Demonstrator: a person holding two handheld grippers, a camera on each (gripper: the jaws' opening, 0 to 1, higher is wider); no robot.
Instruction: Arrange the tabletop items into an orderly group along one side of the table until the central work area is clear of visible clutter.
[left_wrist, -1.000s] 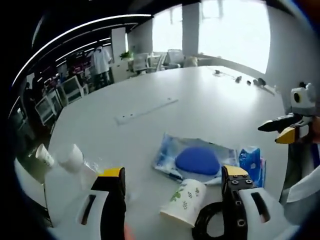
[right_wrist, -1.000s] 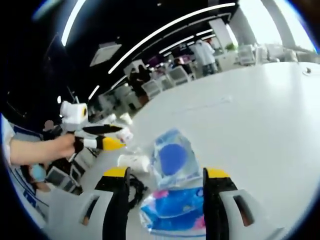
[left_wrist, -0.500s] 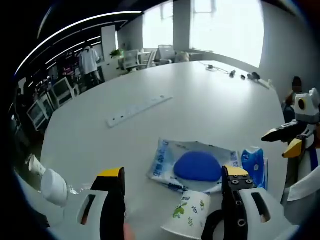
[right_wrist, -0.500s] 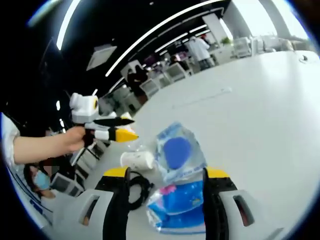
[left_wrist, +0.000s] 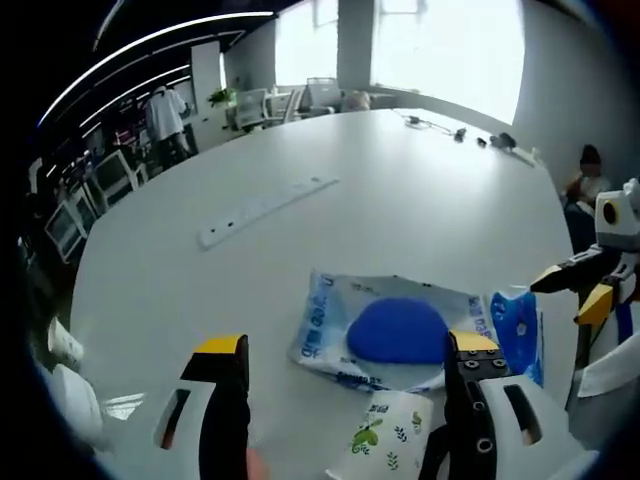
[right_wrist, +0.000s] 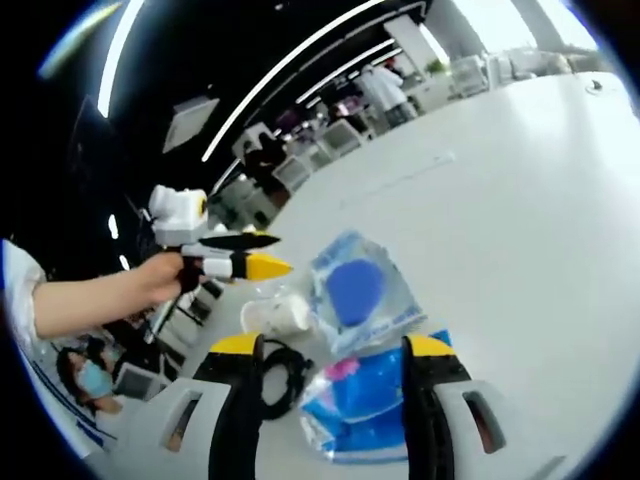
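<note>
I hold both tongs wide open, empty; left gripper (left_wrist: 345, 370) above paper cup (left_wrist: 388, 448); right gripper (right_wrist: 325, 370) above blue packet (right_wrist: 372, 400), beside the cup.

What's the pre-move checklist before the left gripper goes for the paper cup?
1. Left gripper open: ok, jaws wide apart.
2. Paper cup between its jaws: ok, lying on its side, low in the left gripper view.
3. Right gripper open, nothing held: ok.
4. Blue tissue pack beneath right jaws: ok.
5. Black cable clear of the cup: cannot tell.
6. Clear pouch with blue pad touching cup: cannot tell.
</note>
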